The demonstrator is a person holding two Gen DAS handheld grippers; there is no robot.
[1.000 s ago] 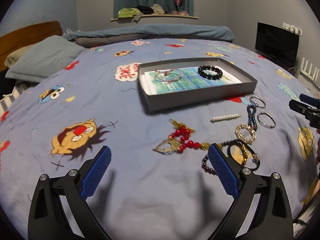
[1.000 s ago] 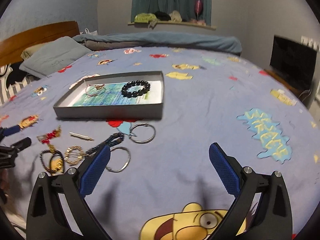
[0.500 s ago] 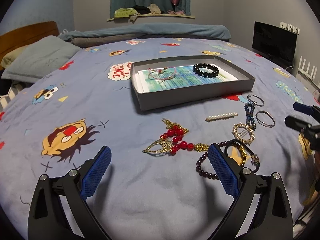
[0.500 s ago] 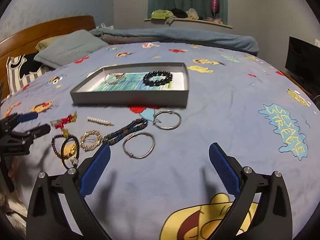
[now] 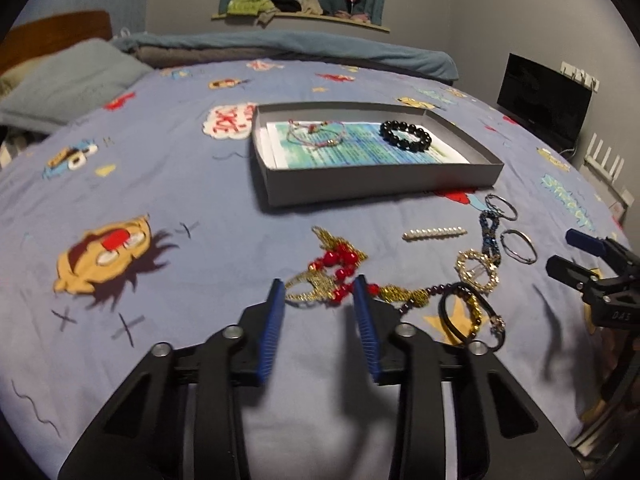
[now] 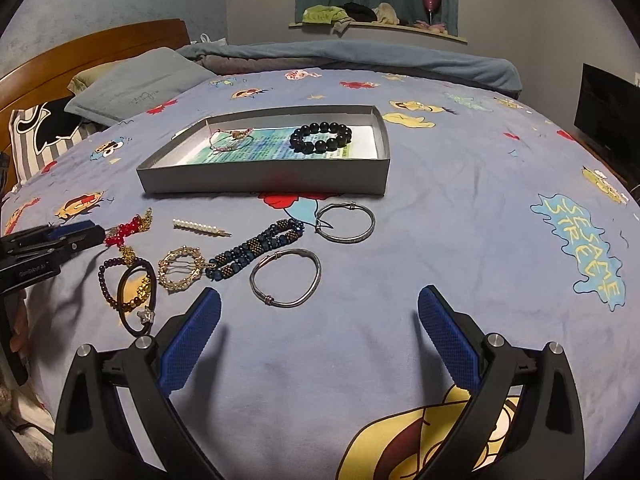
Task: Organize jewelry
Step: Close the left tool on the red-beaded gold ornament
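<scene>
A red-and-gold necklace lies on the blue bedspread with its pendant between the tips of my left gripper. The jaws are closing around it, and the blue pads stand a little apart from it. Near it lie a pearl clip, a gold ring brooch, a blue beaded bracelet, silver bangles and dark bracelets. The grey tray holds a black bead bracelet and a thin pink one. My right gripper hovers open and empty just short of a silver bangle.
A grey pillow and wooden headboard are at the far left. A folded blue blanket runs along the far edge. A black screen stands at the right beyond the bed. The printed bedspread stretches right of the jewelry.
The left gripper's jaws have narrowed from wide open around the necklace's pendant. The right gripper has come lower and nearer the bangles.
</scene>
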